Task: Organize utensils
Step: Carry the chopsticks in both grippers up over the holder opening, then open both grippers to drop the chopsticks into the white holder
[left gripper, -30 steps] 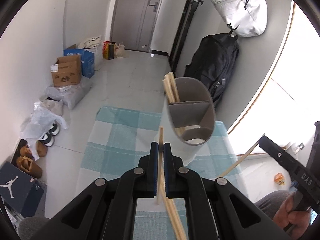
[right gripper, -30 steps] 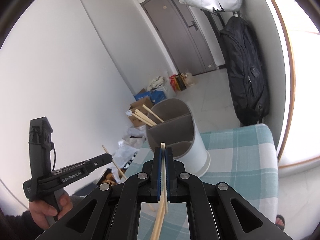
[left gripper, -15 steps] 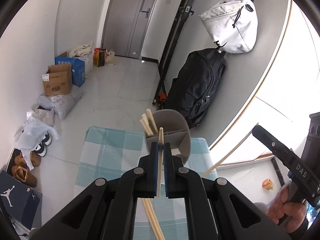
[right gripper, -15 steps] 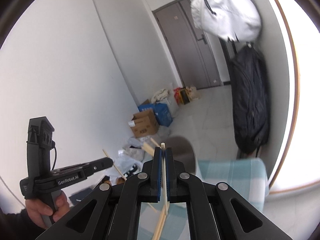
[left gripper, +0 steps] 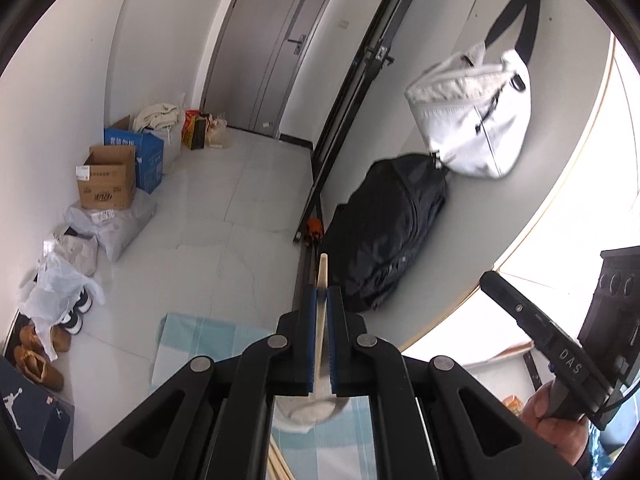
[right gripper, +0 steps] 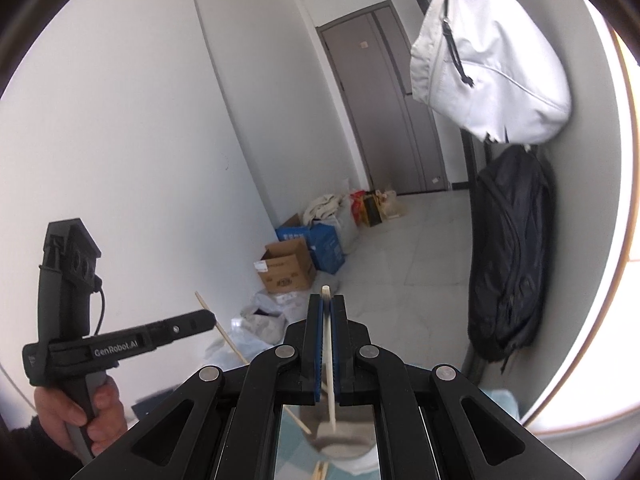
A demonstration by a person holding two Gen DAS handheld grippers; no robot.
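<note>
**1 chopstick clamped in each gripper, holder below**

My left gripper [left gripper: 319,300] is clenched on 1 wooden chopstick [left gripper: 321,280], its tip poking past the blue pads. My right gripper [right gripper: 327,312] is likewise clenched on a second chopstick [right gripper: 329,360]. Just beneath both, glimpsed between the gripper arms, sits the grey utensil holder [right gripper: 340,444] on the worktop under a blue-checked cloth [left gripper: 192,340]; more chopsticks [left gripper: 276,464] lie near it. Each view catches the other gripper off to the side, with my hand [right gripper: 76,412] around its handle. Farther off, a black backpack [left gripper: 384,228] leans against the wall under a hanging white bag [left gripper: 472,120]. Across the floor stand a cardboard box [left gripper: 106,178], a blue box [left gripper: 144,156], plastic bags and shoes [left gripper: 40,356], then the grey door [left gripper: 272,48].
</note>
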